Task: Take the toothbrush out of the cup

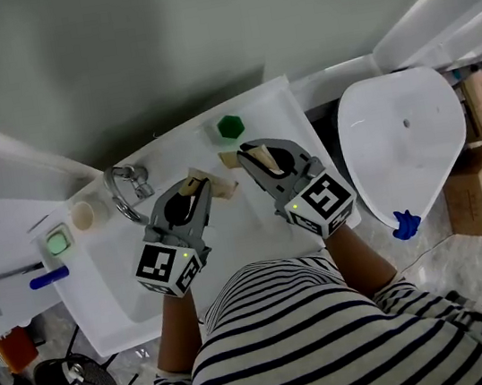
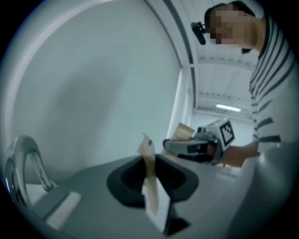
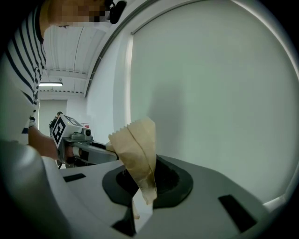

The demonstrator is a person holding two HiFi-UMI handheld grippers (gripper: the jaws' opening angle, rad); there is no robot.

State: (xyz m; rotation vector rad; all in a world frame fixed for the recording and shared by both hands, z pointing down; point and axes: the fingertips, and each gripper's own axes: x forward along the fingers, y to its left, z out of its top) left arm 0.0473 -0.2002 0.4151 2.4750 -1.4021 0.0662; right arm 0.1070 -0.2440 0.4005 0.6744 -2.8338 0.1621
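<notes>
**Both Grippers Occupied; Toothbrush Not Located**

Left gripper [image 2: 154,205]: jaws narrow, pinching a paper strip [image 2: 148,161]. Right gripper [image 3: 140,207]: jaws narrow, pinching a paper wrapper [image 3: 135,144]. Farther, centre left, a cup [image 1: 84,215] stands beside the tap [image 1: 128,187]; no toothbrush discernible. Expect a light, stiff, slippery brush; grip mid-handle.

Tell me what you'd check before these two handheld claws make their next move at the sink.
1. Cup found: ok. The cup stands on the counter beside the tap.
2. Toothbrush in the cup: cannot tell, it is too small in the head view.
3. Left gripper free: not ok, it is shut on a paper strip.
4. Right gripper free: not ok, it is shut on a larger paper piece.
5. Clear way to the cup: probably not ok, since the tap stands between the left gripper and the cup.
</notes>
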